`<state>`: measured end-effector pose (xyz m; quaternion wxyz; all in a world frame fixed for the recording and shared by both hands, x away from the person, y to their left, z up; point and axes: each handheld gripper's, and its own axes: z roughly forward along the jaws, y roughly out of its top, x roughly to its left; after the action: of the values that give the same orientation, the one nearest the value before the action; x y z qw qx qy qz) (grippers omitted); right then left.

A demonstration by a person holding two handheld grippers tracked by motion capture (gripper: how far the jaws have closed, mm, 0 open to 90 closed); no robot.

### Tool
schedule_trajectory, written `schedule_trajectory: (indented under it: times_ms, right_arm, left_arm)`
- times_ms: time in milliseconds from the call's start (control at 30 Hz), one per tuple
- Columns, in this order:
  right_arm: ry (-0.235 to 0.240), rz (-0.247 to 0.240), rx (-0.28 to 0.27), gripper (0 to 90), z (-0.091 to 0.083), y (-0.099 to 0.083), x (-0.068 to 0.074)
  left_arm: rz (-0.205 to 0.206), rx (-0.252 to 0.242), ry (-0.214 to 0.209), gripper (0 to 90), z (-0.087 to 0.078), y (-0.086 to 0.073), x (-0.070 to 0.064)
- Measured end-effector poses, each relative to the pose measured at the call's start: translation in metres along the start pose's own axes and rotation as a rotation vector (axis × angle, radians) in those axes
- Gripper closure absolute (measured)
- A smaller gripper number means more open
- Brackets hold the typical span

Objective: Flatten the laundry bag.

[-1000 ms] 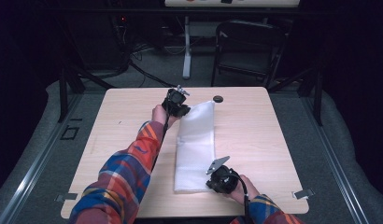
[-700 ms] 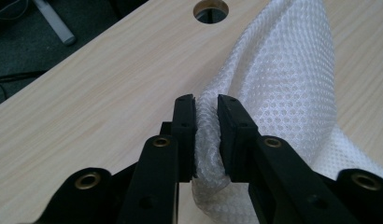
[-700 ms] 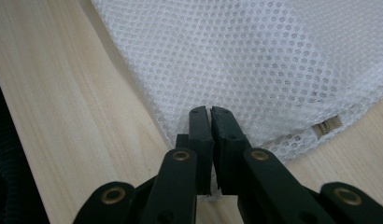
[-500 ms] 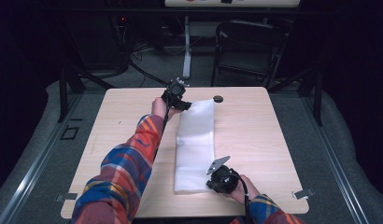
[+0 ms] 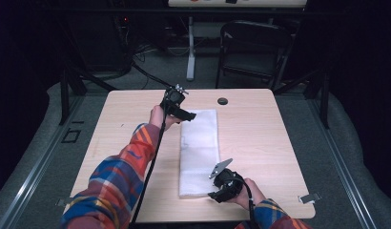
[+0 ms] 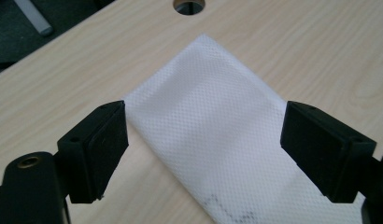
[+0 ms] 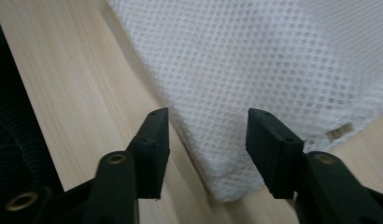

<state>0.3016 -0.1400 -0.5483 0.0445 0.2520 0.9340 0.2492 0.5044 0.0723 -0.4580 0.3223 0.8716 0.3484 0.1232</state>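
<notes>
A white mesh cloth [image 5: 200,150] lies folded into a long strip down the middle of the wooden table [image 5: 122,129]. My left gripper [image 5: 184,114] hovers open at the strip's far left corner; in the left gripper view the cloth [image 6: 222,130] lies flat between and beyond the wide-apart jaws [image 6: 203,154]. My right gripper [image 5: 213,193] sits low at the near right corner, open. In the right gripper view its jaws [image 7: 207,144] straddle the cloth's corner [image 7: 255,88], which rests on the table without being pinched.
A round cable hole [image 5: 222,100] sits in the table behind the cloth. A dark chair [image 5: 253,47] and a white stand leg [image 5: 190,47] are on the floor beyond the far edge. Metal clips [image 5: 308,198] mark the near corners.
The left gripper has let go of the cloth's far end and opened; the cloth now lies flat. The right gripper has stayed at the near corner.
</notes>
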Motion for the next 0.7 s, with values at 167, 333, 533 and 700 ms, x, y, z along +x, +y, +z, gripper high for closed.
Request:
schedule_trajectory:
  times_ms: [167, 333, 533, 700]
  right_arm:
    - [-0.034, 0.063, -0.059, 20.0, -0.012, 0.0, -0.007]
    - [-0.038, 0.103, -0.071, 11.3, -0.018, -0.002, -0.01]
    - [-0.038, 0.121, -0.092, 7.6, -0.023, -0.004, -0.014]
    - [-0.053, 0.137, -0.088, 5.9, -0.027, -0.006, -0.016]
  left_arm:
    - [0.019, -0.018, -0.036, 13.7, -0.011, -0.017, -0.016]
    - [0.047, -0.028, -0.066, 12.2, -0.021, -0.034, -0.035]
    - [0.07, -0.032, -0.109, 11.0, -0.03, -0.055, -0.055]
    - [0.067, -0.038, -0.128, 10.4, -0.033, -0.076, -0.066]
